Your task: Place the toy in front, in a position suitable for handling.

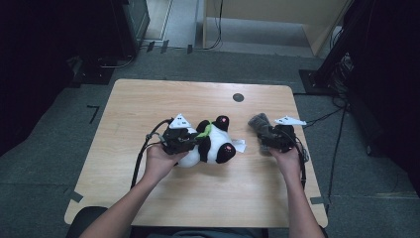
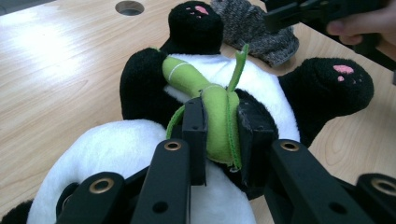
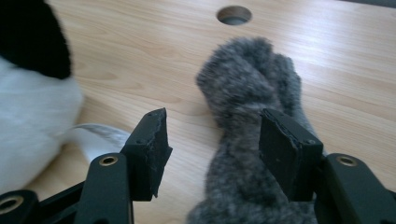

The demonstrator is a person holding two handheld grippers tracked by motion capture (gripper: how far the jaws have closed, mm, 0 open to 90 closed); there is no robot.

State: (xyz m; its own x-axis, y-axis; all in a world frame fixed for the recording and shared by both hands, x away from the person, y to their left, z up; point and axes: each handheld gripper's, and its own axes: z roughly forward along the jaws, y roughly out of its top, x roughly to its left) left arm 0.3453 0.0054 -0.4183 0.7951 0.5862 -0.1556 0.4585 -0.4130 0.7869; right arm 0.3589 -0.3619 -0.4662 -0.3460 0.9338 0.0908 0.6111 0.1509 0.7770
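Left tongs (image 2: 219, 135): clamped on the green plush bamboo stalk (image 2: 205, 100) stitched to the front of the panda toy (image 2: 261, 88). Both pads press the green fabric from either side, firm pinch. From the high view the left tongs (image 1: 190, 141) sit on the panda's (image 1: 210, 144) left half, hand right behind them.

Right tongs (image 3: 212, 149): jaws parted, nothing pinched. The grey fuzzy sock (image 3: 247, 121) lies between and just ahead of the pads; the right pad looks close to or brushing the fuzz, the left pad is apart from it with bare table (image 3: 140, 60) showing in the gap. Can't tell for sure if either pad touches. High view: right tongs (image 1: 271, 139) at the near end of the sock (image 1: 259, 124).

Positions: panda on its back mid-table, pink-soled feet toward the sock, which is just beside it on the right. Round cable hole (image 1: 238, 97) farther back.

Progress, my read: looks like dressing the panda with the sock. Done: toy pinned by the left tongs. Left: grab the sock, open it, pull it over a foot. So early stage, sock still flat on the table.

Labels: white tag (image 1: 239, 145) sticking out by the panda's foot, too small to read. No other writing or brand legible.
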